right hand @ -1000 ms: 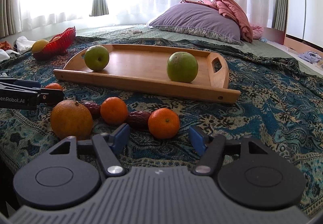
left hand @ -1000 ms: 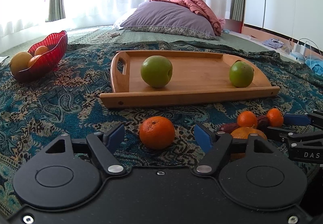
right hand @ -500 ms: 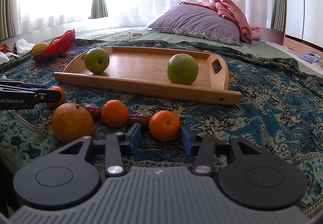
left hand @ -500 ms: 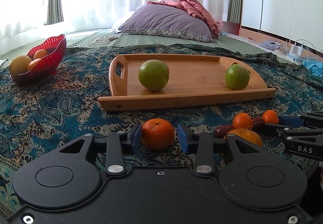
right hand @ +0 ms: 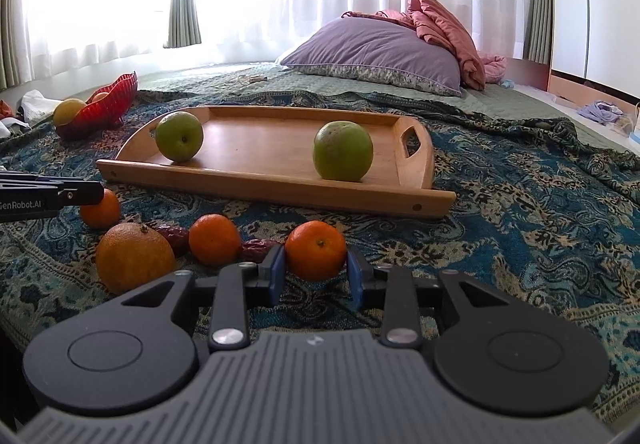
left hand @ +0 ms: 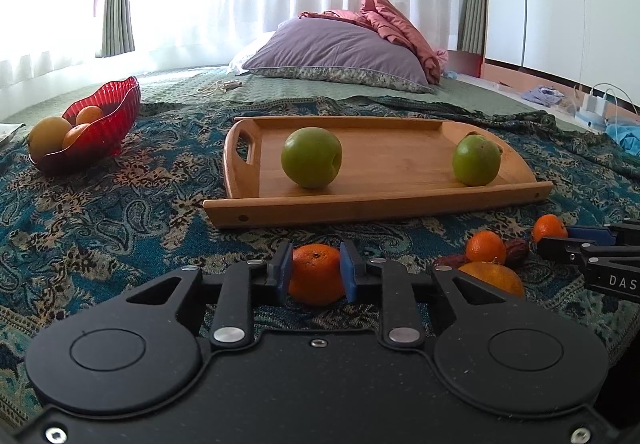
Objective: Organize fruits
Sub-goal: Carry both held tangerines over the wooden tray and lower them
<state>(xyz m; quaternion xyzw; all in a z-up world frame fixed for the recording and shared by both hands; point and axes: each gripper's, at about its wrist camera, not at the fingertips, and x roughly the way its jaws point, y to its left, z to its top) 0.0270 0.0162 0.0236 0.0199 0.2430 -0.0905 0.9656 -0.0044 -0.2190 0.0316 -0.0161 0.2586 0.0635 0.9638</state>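
**Closing on two oranges at once**

Seen from the left wrist, the left gripper [left hand: 314, 278] has drawn its jaws in from wide open a second ago until the blue pads press both sides of an orange [left hand: 316, 271] that sits on the patterned bedspread [left hand: 120, 212], just in front of the wooden tray [left hand: 376, 204]. The grasp looks complete, so a lift probably comes next. Two green apples [left hand: 311, 157] rest on the tray, well apart. A red glass bowl [left hand: 106, 120] holding yellow and orange fruit stands far to the left. At the right edge the other tool's side reads "DAS"; the rest runs out of frame.

From the right wrist, the right gripper [right hand: 316, 276] has narrowed in the same way. Its jaws now flank a small tangerine [right hand: 316, 250], the left pad touching and the right pad touching or a hair off. The tangerine lies on the bedspread at the end of a row with another tangerine [right hand: 215, 239], dark dates [right hand: 256, 250] and a large orange [right hand: 134, 258]. The left tool's side reads "enRobot.AI", its start cut off.
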